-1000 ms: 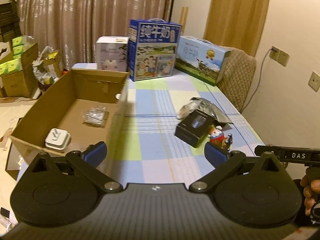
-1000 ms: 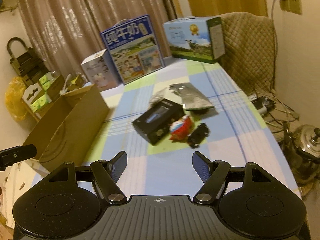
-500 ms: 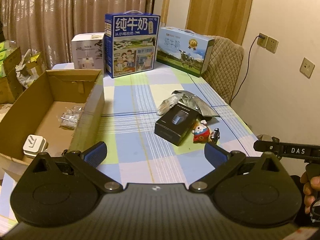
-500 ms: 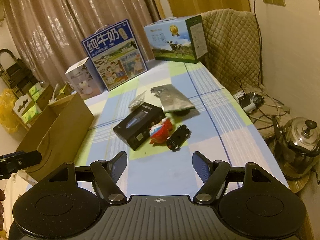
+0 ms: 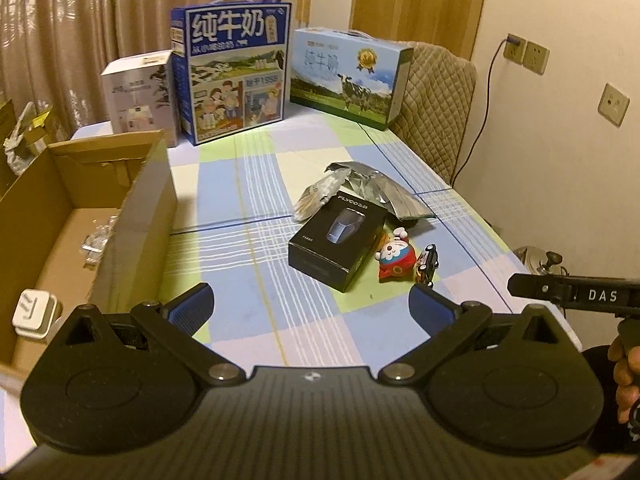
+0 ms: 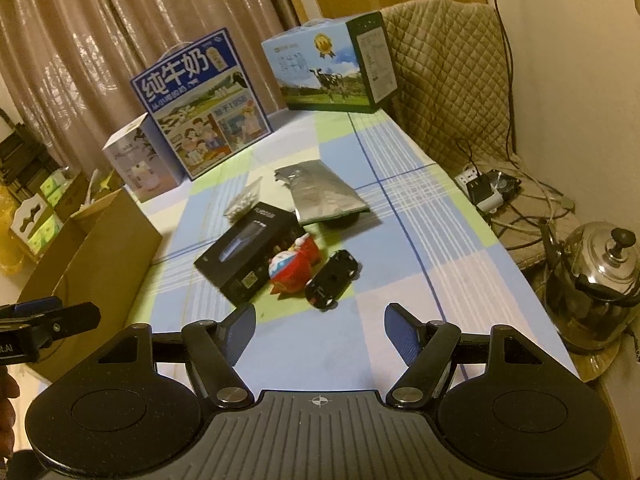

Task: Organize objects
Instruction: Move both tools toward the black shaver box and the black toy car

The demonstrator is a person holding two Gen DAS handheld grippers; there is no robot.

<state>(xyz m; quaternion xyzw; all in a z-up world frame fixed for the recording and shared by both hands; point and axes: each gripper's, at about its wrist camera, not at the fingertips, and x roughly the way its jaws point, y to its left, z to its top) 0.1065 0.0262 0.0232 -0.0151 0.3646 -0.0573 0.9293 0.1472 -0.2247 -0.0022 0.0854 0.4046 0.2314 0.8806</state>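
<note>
A black shaver box (image 5: 340, 244) (image 6: 250, 254), a red and white toy figure (image 5: 394, 258) (image 6: 294, 264), a small black toy car (image 5: 427, 266) (image 6: 332, 284), a silver foil bag (image 5: 384, 192) (image 6: 320, 194) and a small clear packet (image 5: 318, 196) (image 6: 244, 200) lie mid-table. An open cardboard box (image 5: 132, 216) (image 6: 92, 264) stands at the left, holding a white plug (image 5: 34, 314) and a clear bag (image 5: 94, 240). My left gripper (image 5: 310, 306) is open and empty, short of the shaver box. My right gripper (image 6: 320, 330) is open and empty, just short of the toy car.
Two blue milk cartons (image 5: 232, 68) (image 5: 350, 76) and a white box (image 5: 138, 94) stand at the table's far end. A quilted chair (image 6: 444, 76) is at the right. A steel kettle (image 6: 596, 280) and a power strip (image 6: 484, 190) sit on the floor right of the table.
The left gripper has swung right, from over the cardboard box toward the shaver box. The right gripper has moved forward, closer to the toy car. Both stayed open.
</note>
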